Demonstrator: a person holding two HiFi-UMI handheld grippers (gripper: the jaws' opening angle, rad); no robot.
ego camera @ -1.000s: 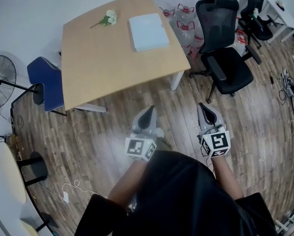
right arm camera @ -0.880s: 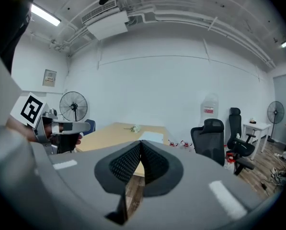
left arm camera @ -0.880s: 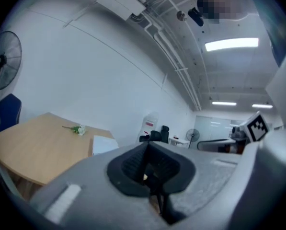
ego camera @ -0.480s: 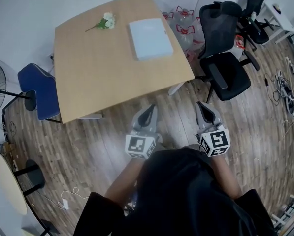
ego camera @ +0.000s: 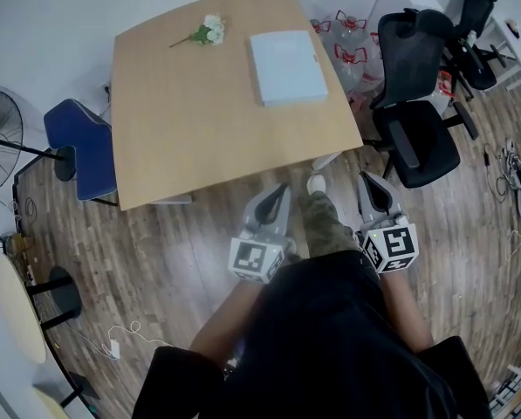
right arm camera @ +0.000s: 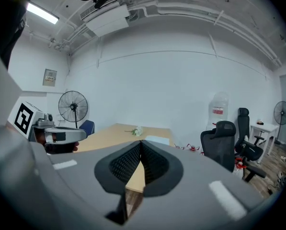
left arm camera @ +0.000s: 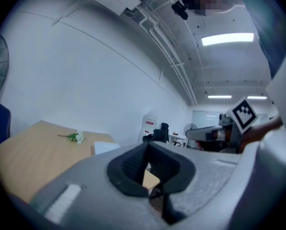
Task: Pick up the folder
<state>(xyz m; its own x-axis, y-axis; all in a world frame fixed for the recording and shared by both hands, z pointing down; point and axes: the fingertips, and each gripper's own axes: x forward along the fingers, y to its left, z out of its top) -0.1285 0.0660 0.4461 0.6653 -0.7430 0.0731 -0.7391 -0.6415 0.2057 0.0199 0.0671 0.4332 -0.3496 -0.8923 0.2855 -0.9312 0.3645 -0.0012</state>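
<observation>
Two show from my head, left gripper [ego camera: 277,195] and right gripper [ego camera: 373,186] short of the table [ego camera: 190,120], the folder [ego camera: 288,66] flat on its far right; each gripper's own view shows jaws pressed together, empty.

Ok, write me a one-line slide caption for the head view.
Left hand-held gripper and right hand-held gripper, shut and empty, short of the table bearing the blue folder and a flower sprig.
</observation>
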